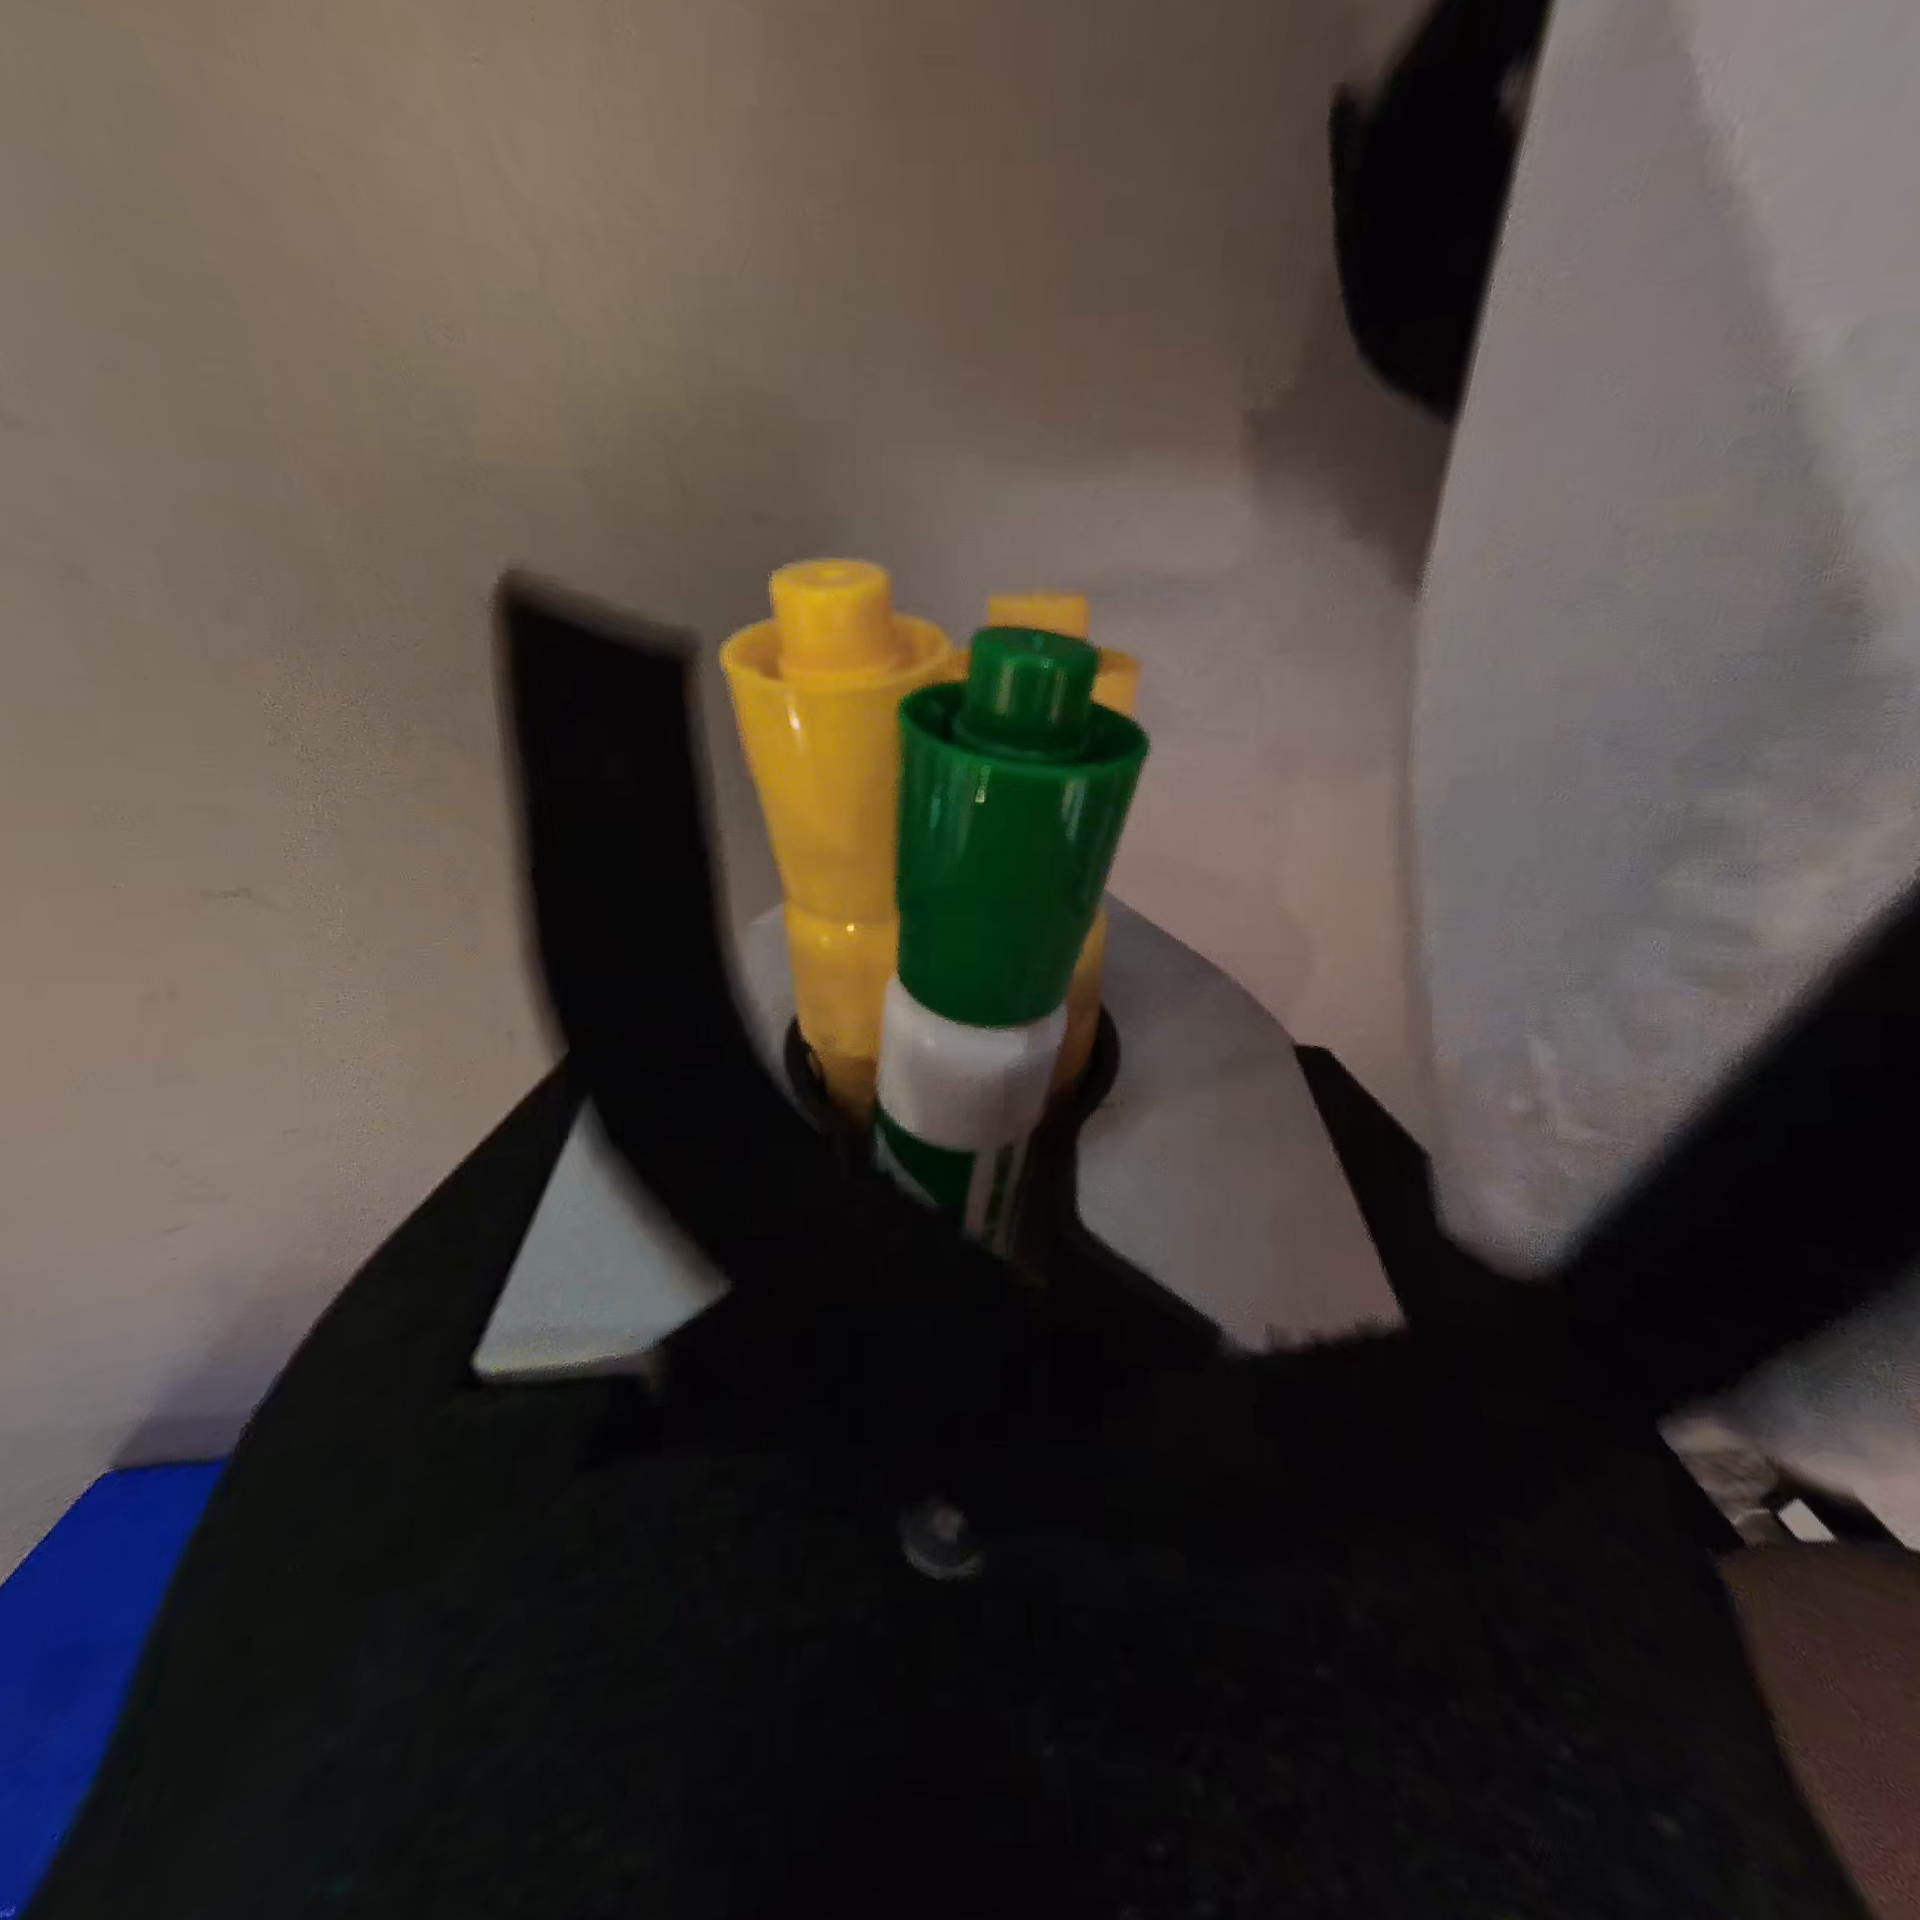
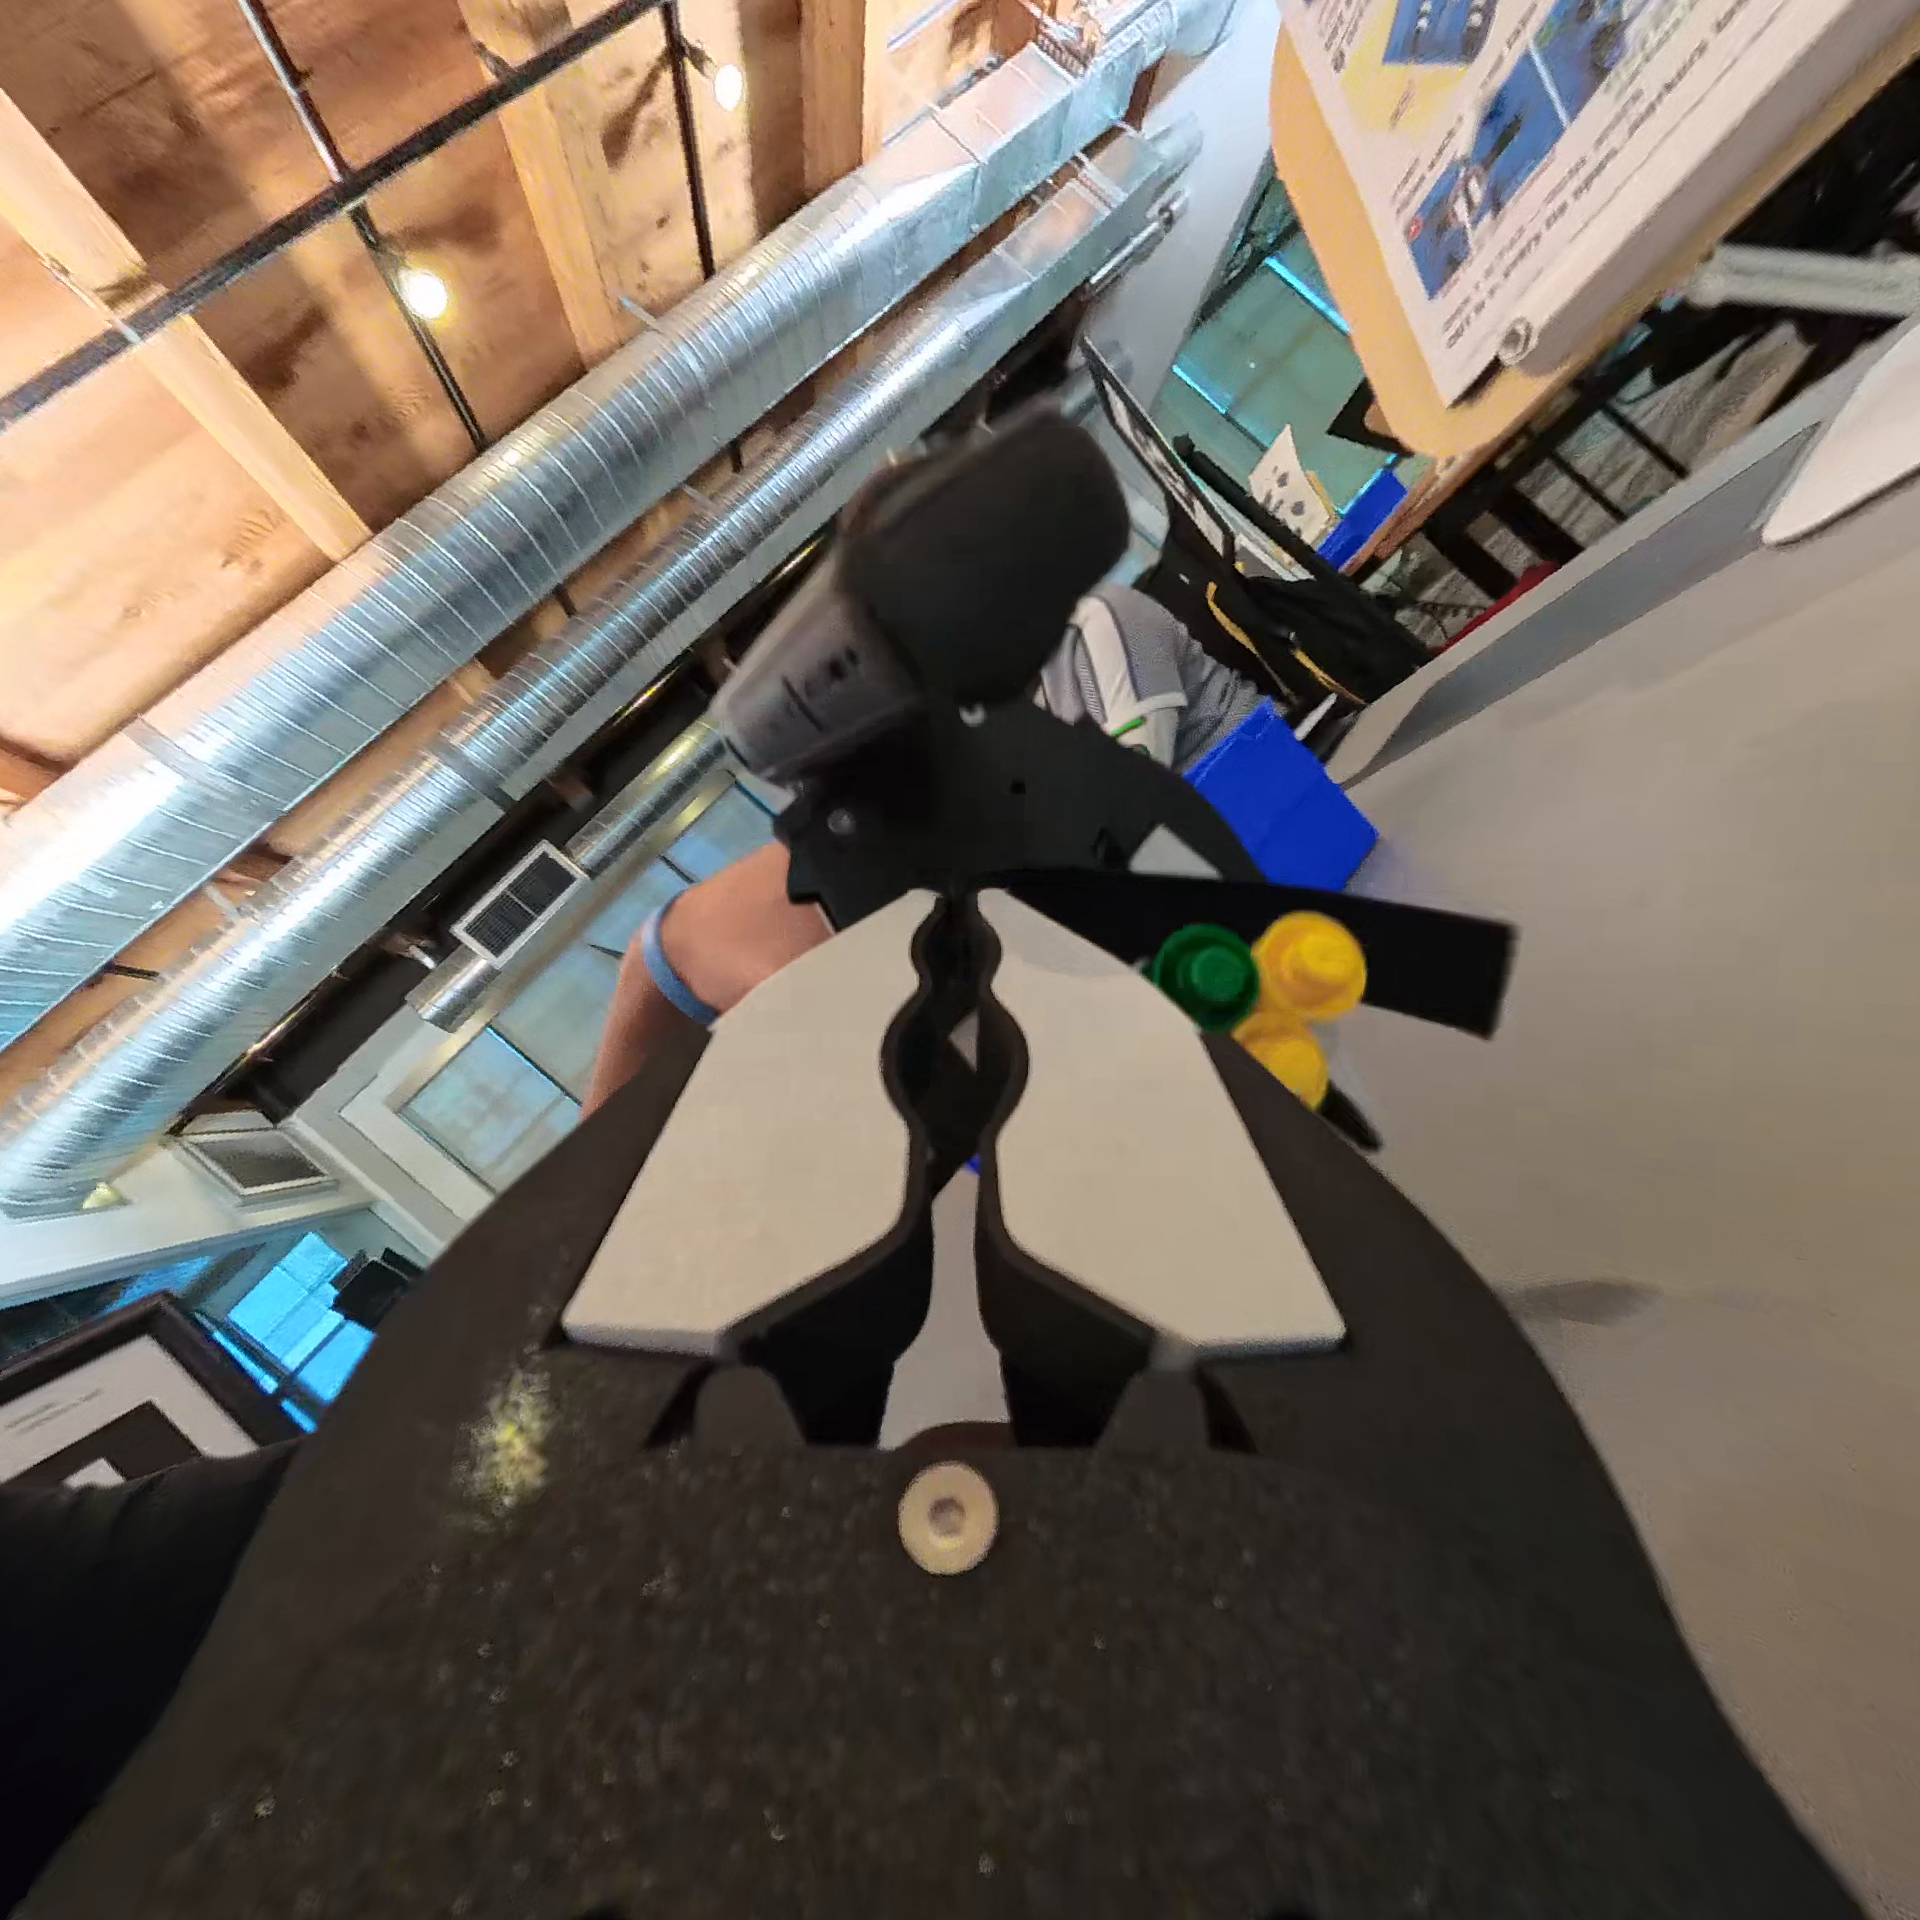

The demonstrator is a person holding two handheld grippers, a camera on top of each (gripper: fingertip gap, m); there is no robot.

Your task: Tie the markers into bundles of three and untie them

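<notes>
Three markers stand gathered as one bundle, and the green marker [image 1: 1013, 894] is the landmark for everything here. In the left wrist view, a black strap [image 1: 613, 831] rises just left of the green marker, its free end loose in the air. Between strap and green marker stands a yellow marker [image 1: 831, 790], touching the green one; a second yellow marker [image 1: 1049, 623] peeks out just behind the green cap. All three pass through the left claw [image 1: 951, 1081], which is clenched around their barrels just below the green cap. To the right of the green marker a dark band, probably more of the strap, crosses toward the lower right corner, blurred. Pale tabletop [image 1: 312, 520] lies behind everything.

In the right wrist view, the right claw [image 2: 951, 997] sits left of the green marker, clenched on a thin black strip that seems to be the same strap. The strap's flat end lies just right of and behind the yellow caps.

The markers' long axes run parallel, caps pointing away from the left claw's camera and toward the right one's.

As a judgement: the three are gathered and the strap is around them, but whether it is being wound on or pulled off cannot be told. The tying or untying is unfinished.
</notes>
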